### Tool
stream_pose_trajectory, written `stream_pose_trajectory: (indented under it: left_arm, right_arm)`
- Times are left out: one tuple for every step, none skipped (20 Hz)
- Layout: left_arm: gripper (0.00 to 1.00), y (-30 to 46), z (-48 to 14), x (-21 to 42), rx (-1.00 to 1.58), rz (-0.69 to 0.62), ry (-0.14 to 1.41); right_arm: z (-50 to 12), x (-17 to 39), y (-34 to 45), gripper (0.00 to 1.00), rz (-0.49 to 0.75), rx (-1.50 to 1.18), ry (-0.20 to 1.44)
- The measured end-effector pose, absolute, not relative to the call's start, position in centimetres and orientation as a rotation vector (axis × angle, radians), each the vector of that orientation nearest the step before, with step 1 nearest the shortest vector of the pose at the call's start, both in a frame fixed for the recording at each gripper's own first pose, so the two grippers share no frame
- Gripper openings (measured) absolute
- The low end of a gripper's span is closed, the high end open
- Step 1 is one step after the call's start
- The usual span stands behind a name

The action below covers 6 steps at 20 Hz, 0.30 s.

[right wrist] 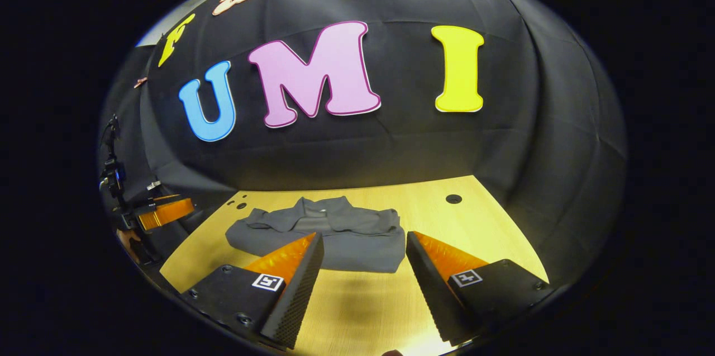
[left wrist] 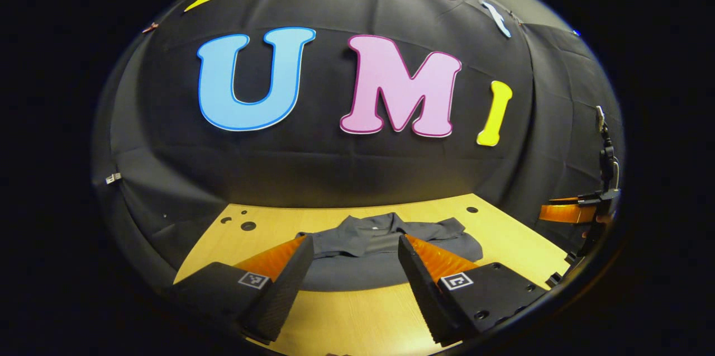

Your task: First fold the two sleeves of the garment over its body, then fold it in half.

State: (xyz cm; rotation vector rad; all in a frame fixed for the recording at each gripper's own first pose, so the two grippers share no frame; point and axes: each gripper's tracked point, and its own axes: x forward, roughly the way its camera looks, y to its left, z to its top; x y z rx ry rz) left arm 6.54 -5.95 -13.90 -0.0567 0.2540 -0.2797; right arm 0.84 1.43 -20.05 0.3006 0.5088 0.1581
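Observation:
A dark grey garment lies folded into a compact bundle on the wooden table, collar toward the far wall. In the left gripper view my left gripper stands open just in front of it, fingers apart with nothing between them. In the right gripper view the same garment lies ahead and slightly left, and my right gripper hangs open near its front edge, holding nothing. The other gripper shows far right in the left gripper view, and as an edge-on gripper far left in the right gripper view.
The table has small round holes near its far corners. Black cloth walls close in the back and both sides. Bare wood lies in front of the garment and to its right.

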Motion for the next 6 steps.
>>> stream_pose_trajectory:
  left_arm:
    - [0.95, -5.9, -14.1, 6.1, -0.055, -0.286, 0.256]
    - [0.96, -6.0, -14.2, 5.7, -0.057, -0.29, 0.26]
    - [0.95, -6.1, -14.4, 5.4, -0.059, -0.292, 0.266]
    - [0.96, -6.1, -14.4, 5.1, -0.06, -0.294, 0.271]
    - [0.95, -6.0, -14.5, 5.0, -0.061, -0.295, 0.273]
    - [0.96, -6.0, -14.5, 4.9, -0.061, -0.295, 0.275]
  right_arm:
    - [-20.0, 0.4, 1.5, 0.93, 0.156, 0.304, 0.513]
    - [-19.8, 0.1, 1.4, 0.92, 0.152, 0.307, 0.514]
    - [-19.7, 0.0, 1.4, 0.93, 0.146, 0.311, 0.512]
    - [-19.5, -0.1, 1.3, 0.93, 0.144, 0.316, 0.509]
    - [-19.4, -0.4, 1.0, 0.93, 0.137, 0.316, 0.508]
    - [-19.4, -0.4, 0.8, 0.93, 0.132, 0.317, 0.506]
